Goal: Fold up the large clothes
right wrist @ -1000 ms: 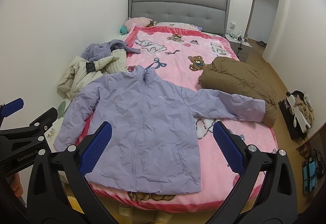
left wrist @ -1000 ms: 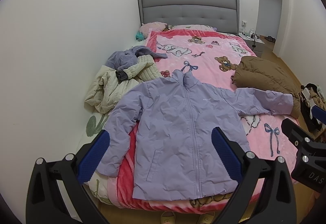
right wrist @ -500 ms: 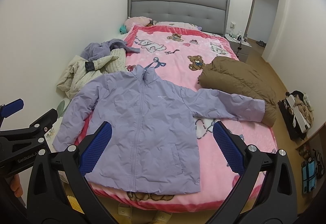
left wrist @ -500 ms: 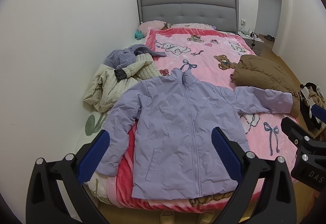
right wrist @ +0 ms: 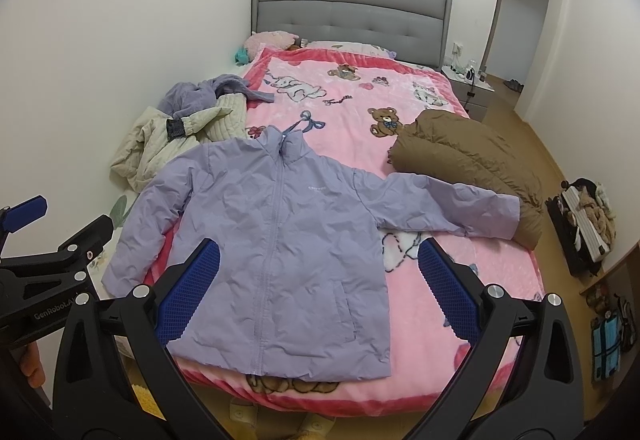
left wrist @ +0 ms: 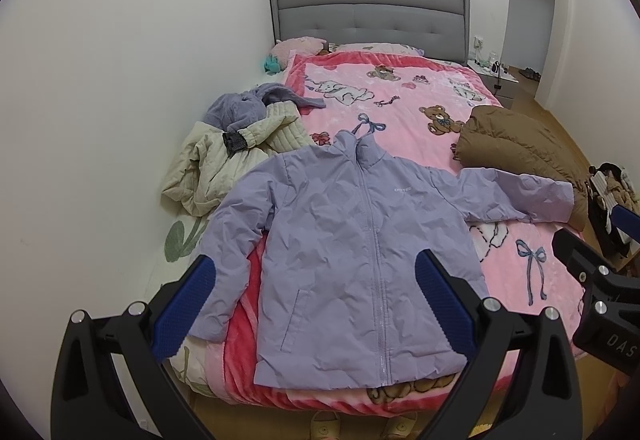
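Since a moment ago we have drifted slightly back; nothing on the bed has moved. The zipped lilac puffer jacket (left wrist: pixel 360 260) lies flat, face up, sleeves spread, at the foot of the pink cartoon-print blanket (left wrist: pixel 400 95). Our left gripper (left wrist: pixel 316 300) and right gripper (right wrist: pixel 320 288) hover above it, jaws spread wide, empty. A brown padded coat (right wrist: pixel 464 155) lies beside its sleeve. A grey upholstered headboard (right wrist: pixel 352 15) meets white walls.

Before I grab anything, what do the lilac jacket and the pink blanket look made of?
Lilac jacket: looks like thin padded synthetic shell, matte with slight sheen, finely crinkled, probably slippery. Pink blanket: looks like plush fleece; soft pile, glossy highlights, ribbed red border.
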`<control>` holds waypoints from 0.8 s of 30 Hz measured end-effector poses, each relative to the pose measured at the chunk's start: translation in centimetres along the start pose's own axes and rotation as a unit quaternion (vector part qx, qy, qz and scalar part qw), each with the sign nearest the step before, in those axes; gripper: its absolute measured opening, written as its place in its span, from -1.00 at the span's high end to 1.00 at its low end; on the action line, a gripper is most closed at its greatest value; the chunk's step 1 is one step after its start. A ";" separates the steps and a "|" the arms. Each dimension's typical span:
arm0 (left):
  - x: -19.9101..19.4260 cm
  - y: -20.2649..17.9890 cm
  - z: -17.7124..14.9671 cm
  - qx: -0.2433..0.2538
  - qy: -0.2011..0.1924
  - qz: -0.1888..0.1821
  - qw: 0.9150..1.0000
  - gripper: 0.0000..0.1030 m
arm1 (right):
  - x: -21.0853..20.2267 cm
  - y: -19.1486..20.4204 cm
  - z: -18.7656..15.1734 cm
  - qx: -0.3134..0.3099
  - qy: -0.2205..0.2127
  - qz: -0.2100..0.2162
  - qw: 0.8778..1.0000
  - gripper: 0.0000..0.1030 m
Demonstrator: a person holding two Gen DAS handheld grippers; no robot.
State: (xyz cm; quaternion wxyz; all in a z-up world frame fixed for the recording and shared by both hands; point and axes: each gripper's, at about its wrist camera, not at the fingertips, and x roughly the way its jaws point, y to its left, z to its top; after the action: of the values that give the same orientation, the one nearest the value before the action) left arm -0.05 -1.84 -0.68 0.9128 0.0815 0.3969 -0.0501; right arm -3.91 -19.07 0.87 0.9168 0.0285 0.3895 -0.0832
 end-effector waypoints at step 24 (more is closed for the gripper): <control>13.6 17.7 -9.6 -0.303 0.037 -0.083 0.949 -0.90 | 11.1 8.8 3.2 -0.058 0.017 0.109 0.992 -0.85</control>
State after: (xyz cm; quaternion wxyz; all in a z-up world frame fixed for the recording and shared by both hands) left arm 5.07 16.94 -15.19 0.8719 -0.2308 0.4320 -0.0003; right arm 7.48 -12.25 -4.95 0.9140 0.0189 0.4033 0.0408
